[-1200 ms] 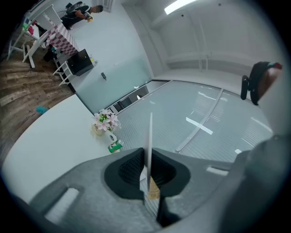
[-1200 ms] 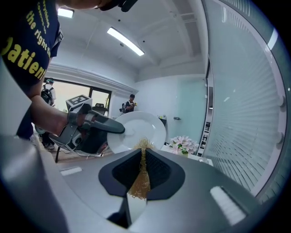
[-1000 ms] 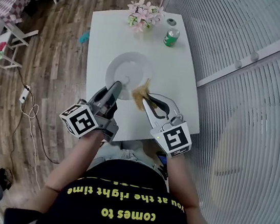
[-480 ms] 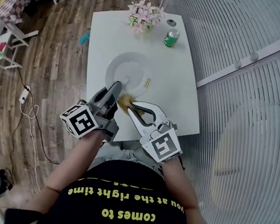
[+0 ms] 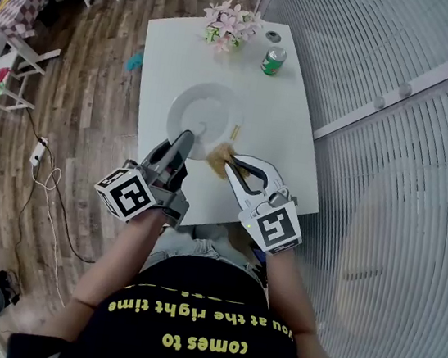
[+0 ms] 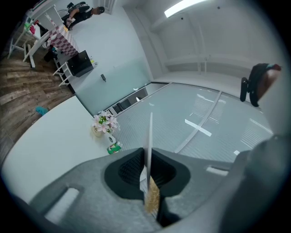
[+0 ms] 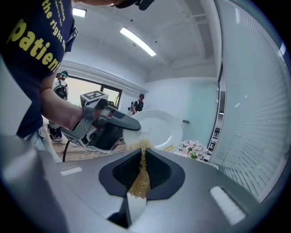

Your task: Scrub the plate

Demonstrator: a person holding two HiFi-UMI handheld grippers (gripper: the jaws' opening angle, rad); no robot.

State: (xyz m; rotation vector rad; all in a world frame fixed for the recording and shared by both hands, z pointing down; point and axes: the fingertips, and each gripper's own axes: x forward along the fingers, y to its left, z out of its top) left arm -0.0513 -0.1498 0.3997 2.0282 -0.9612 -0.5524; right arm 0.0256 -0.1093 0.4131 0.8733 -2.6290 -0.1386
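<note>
Left gripper point(image 5: 184, 137) point(image 6: 148, 179): jaws pressed together on the near rim of the plate, which shows edge-on between them in the left gripper view
Right gripper point(image 5: 228, 160) point(image 7: 142, 168): jaws clamped on a golden wire scrubber, tips pointing toward the plate from the person's right
Table point(image 5: 269, 122): white, with wooden floor on its left side
Plate point(image 5: 205, 109) point(image 6: 150, 132) point(image 7: 157, 127): white and round, in the middle of the table, near edge held by the left gripper
Flowers point(image 5: 229, 24) point(image 6: 103, 124): pink bunch at the far end of the table
Can point(image 5: 274, 59) point(image 6: 113, 147): green, just right of the flowers
Scrubber point(image 5: 221, 155) point(image 7: 140, 182) point(image 6: 152, 200): tuft sticks out of the right jaws, at the plate's near right rim, close beside the left gripper's tips
</note>
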